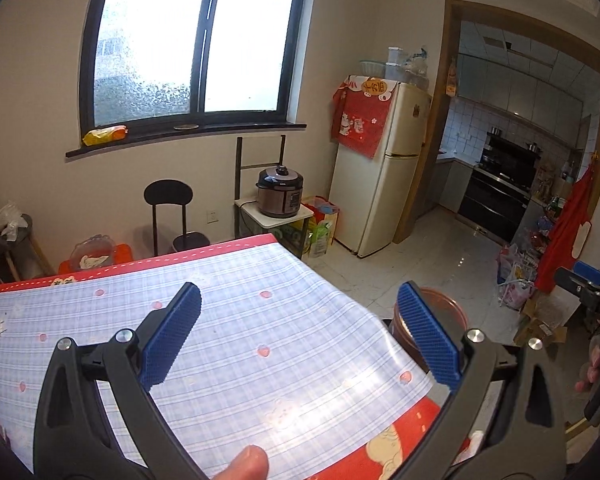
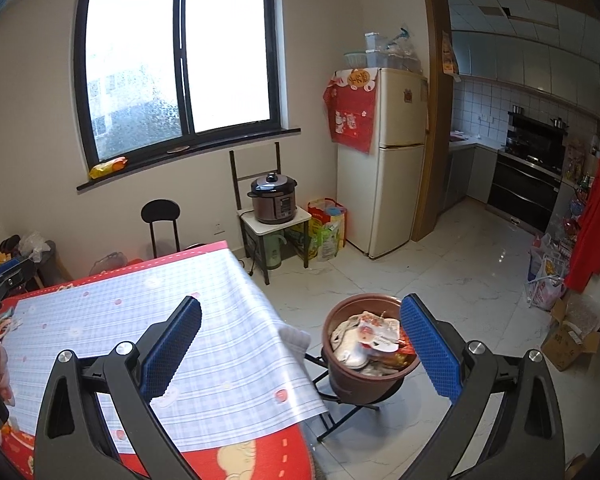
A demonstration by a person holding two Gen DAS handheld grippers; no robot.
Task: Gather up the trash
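Trash filled the brown bin nearly to its rim: crumpled white paper and red-printed wrappers, heaped together. That bin stood on a folding stand on the floor, just beside the table's corner, at about four o'clock from the table's middle in the right wrist view.

Largest first, the table lay under a pale checked cover over red cloth, and its visible top looked bare of litter, so the collecting seemed mostly done as far as these views reach. Small bits near the table's far-left edge, at about nine o'clock, were too small to judge as trash or as print on the cloth.

Next, the left gripper hung over the table with its blue fingers spread wide and nothing between them. The right gripper showed the same wide gap, also empty, with the bin behind its right finger.

Smallest, a thumb tip showed at six o'clock in the left view. From there the bin was mostly hidden behind a finger and the table's edge.
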